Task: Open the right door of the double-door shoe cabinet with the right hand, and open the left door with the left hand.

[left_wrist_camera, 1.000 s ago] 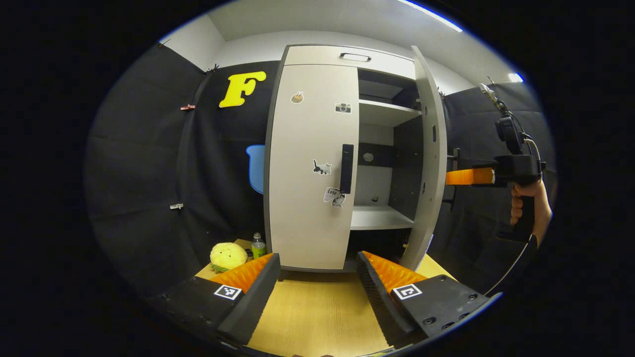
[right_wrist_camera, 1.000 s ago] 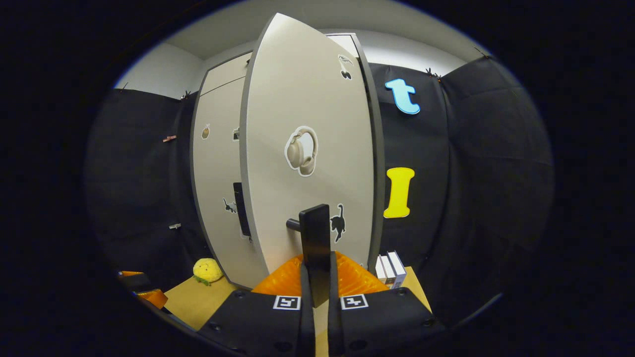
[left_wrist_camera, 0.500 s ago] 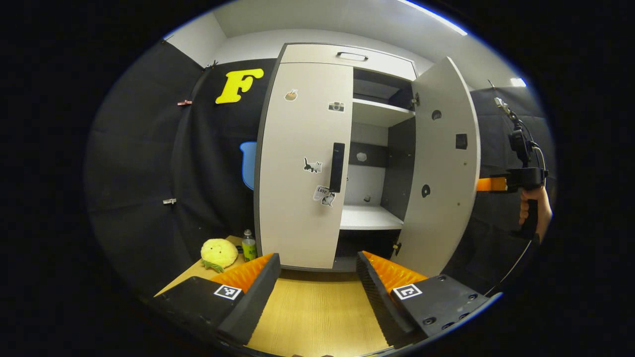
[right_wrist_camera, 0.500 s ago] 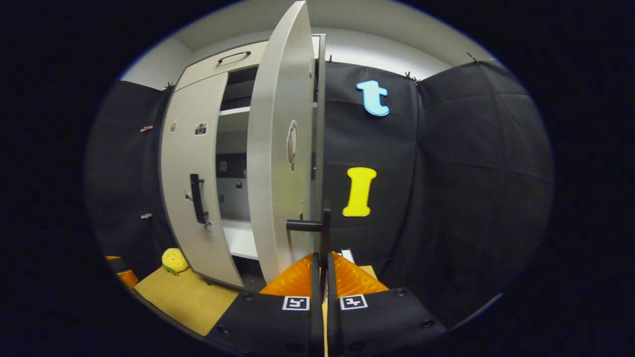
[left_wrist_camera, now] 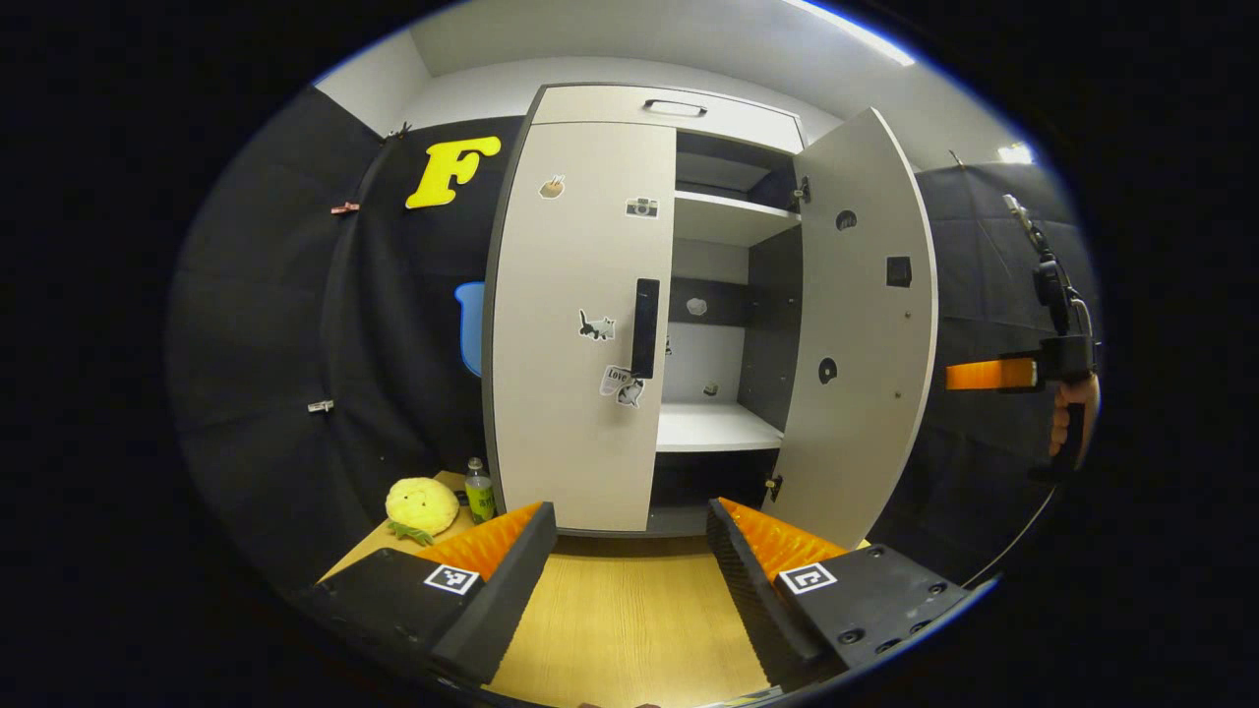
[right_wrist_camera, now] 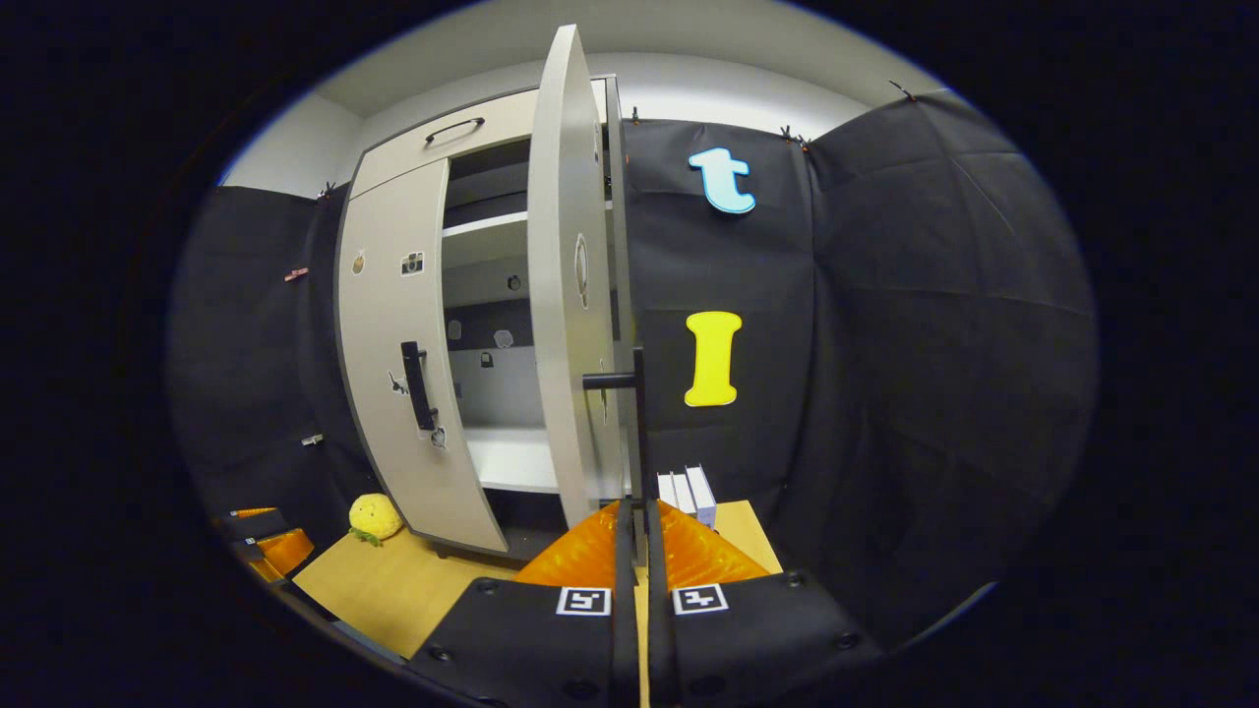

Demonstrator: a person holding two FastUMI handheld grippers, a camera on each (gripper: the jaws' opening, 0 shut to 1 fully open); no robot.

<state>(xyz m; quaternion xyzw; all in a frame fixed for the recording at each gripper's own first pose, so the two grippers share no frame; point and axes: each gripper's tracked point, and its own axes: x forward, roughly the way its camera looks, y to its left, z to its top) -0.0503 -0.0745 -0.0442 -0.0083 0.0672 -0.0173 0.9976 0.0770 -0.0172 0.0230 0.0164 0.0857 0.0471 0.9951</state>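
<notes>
Right gripper view: right claw point(right_wrist_camera: 637, 536) clamps open right door's handle point(right_wrist_camera: 637, 433).

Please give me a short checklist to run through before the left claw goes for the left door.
1. Right door swung wide open: ok.
2. Right claw shut on the right door handle: ok, not yet released.
3. Left door shut, left door handle unobstructed: ok.
4. Left claw open wide enough for the handle: ok.
5. Left claw at the handle: not ok, it hangs low over the wooden tabletop.
6. Plush toy and bottle outside the left door's swing: cannot tell.
</notes>
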